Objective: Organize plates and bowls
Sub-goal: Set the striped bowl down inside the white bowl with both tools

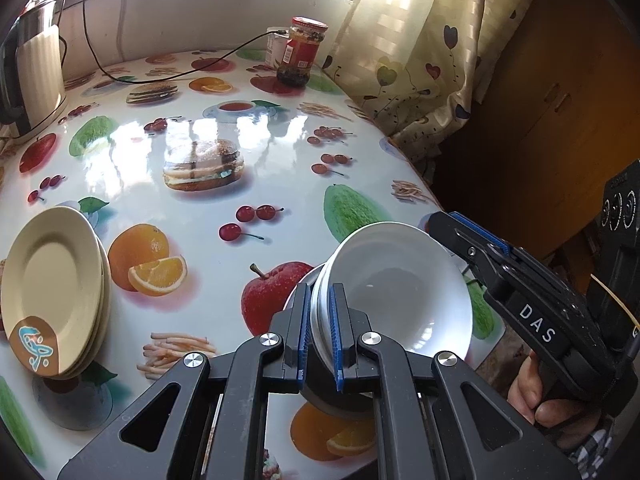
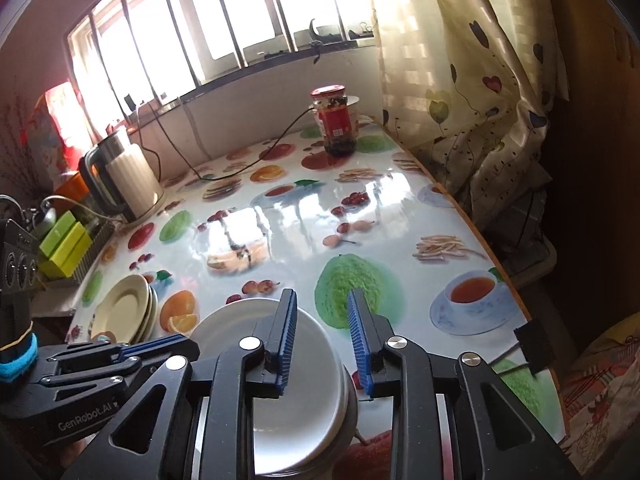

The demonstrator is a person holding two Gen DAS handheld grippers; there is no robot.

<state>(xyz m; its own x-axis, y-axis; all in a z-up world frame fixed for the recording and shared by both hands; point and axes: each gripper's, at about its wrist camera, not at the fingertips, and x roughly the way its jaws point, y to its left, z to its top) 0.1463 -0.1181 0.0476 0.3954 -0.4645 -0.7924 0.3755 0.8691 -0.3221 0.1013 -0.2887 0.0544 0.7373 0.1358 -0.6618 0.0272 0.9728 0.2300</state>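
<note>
Left gripper (image 1: pixel 320 334) fingers pinching stacked white ceramic bowls' (image 1: pixel 396 288) rim; right gripper (image 2: pixel 322 344) fingers spread. Risk: edge-only pinch, tilted stack slipping.

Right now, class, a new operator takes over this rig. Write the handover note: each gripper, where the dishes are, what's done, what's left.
Left gripper: shut on the rim of the white bowls, stack tilted.
Right gripper: open, over the bowls' right rim, holding nothing.
Plates: cream, stacked at the table's left edge.
Done: plates stacked, bowls nested.
Left: probably set the bowls down level, perhaps near the plates, then release.
</note>
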